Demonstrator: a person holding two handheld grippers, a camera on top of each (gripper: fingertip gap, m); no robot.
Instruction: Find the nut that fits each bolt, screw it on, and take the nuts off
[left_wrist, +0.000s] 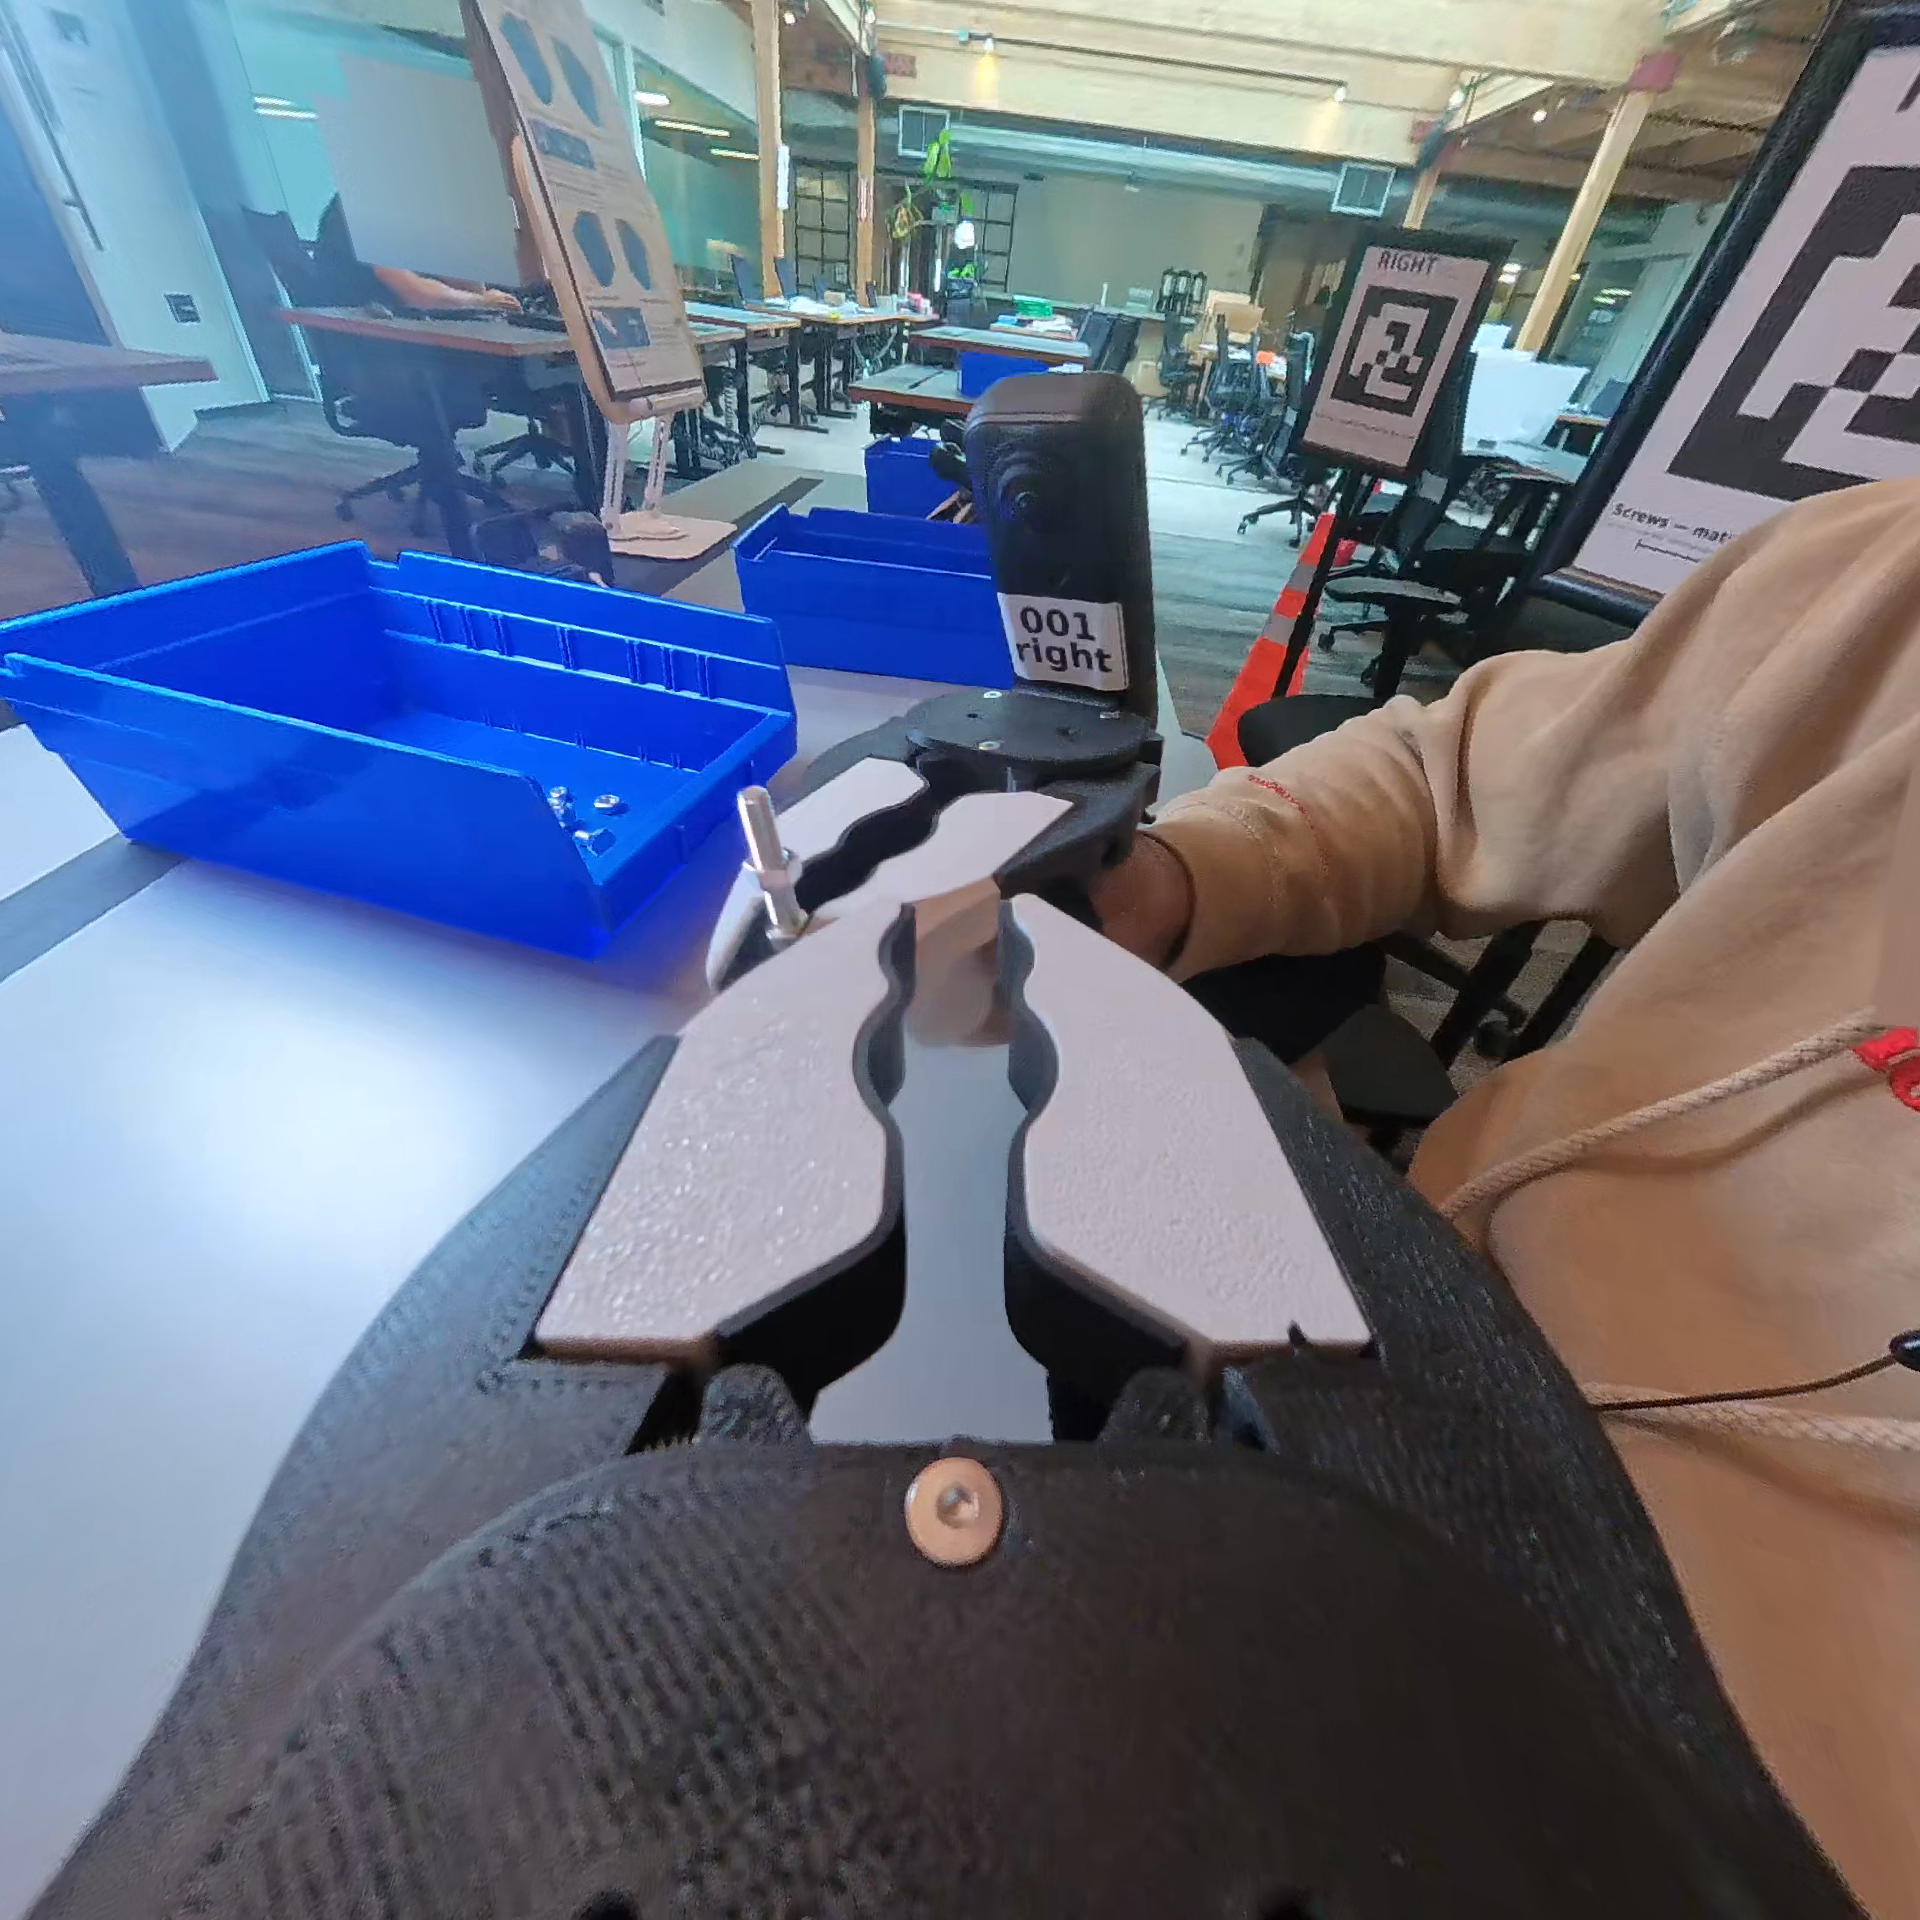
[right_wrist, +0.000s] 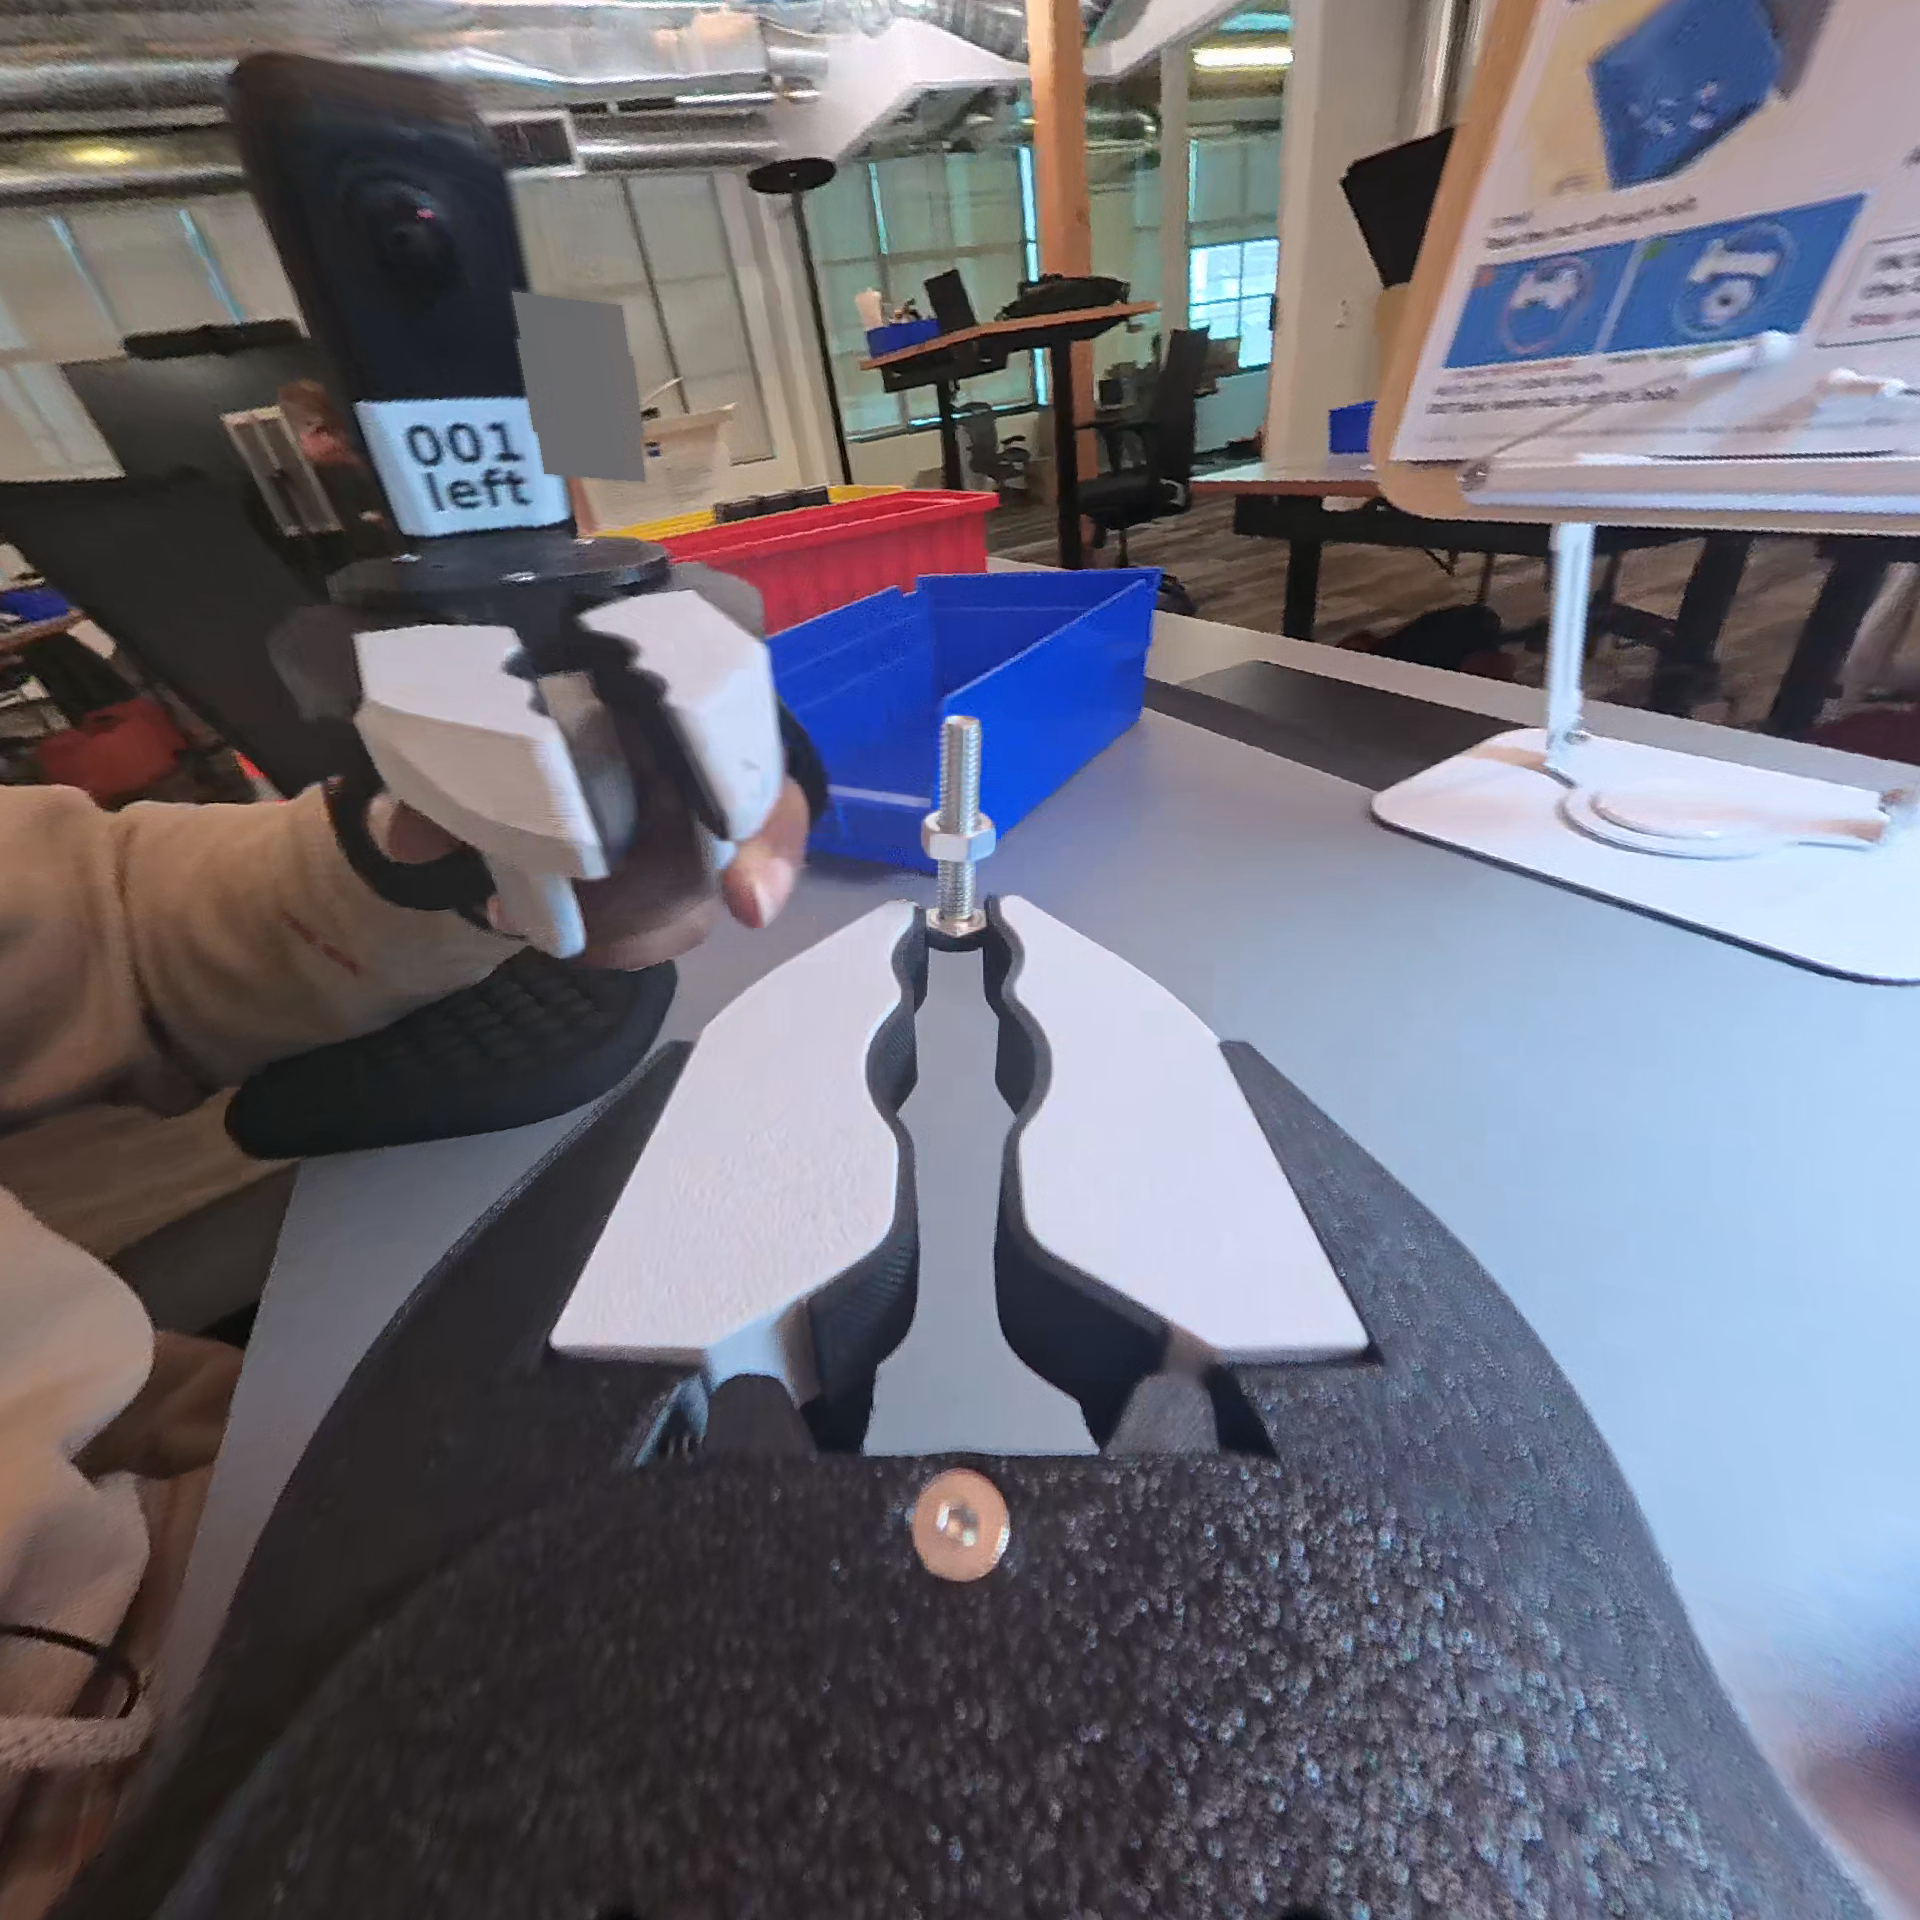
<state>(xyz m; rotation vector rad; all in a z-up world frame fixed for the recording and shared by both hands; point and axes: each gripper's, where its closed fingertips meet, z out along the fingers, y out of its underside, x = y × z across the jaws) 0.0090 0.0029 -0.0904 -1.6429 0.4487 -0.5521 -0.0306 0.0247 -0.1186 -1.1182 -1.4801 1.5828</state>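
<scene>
A silver bolt (right_wrist: 958, 790) stands upright over the grey table, with a hex nut (right_wrist: 957, 831) threaded partway down its shaft. My right gripper (right_wrist: 954, 925) is shut on the bolt's head at its fingertips. The bolt (left_wrist: 758, 831) and the right gripper (left_wrist: 774, 940) also show in the left wrist view. My left gripper (left_wrist: 956, 914) hovers just right of the bolt. Its jaws stand a narrow gap apart with nothing between them. It also shows in the right wrist view (right_wrist: 634, 821), left of the bolt and apart from it.
A blue bin (left_wrist: 312, 810) holds several loose nuts and bolts (left_wrist: 582, 816) behind the bolt; it also shows in the right wrist view (right_wrist: 1039, 707). A second blue bin (left_wrist: 862, 592), a red bin (right_wrist: 831, 551) and an instruction stand (right_wrist: 1662, 831) are nearby. A person's tan sleeve (left_wrist: 1455, 790) is at right. Some 5 cm of space lies between my two pairs of fingers.
</scene>
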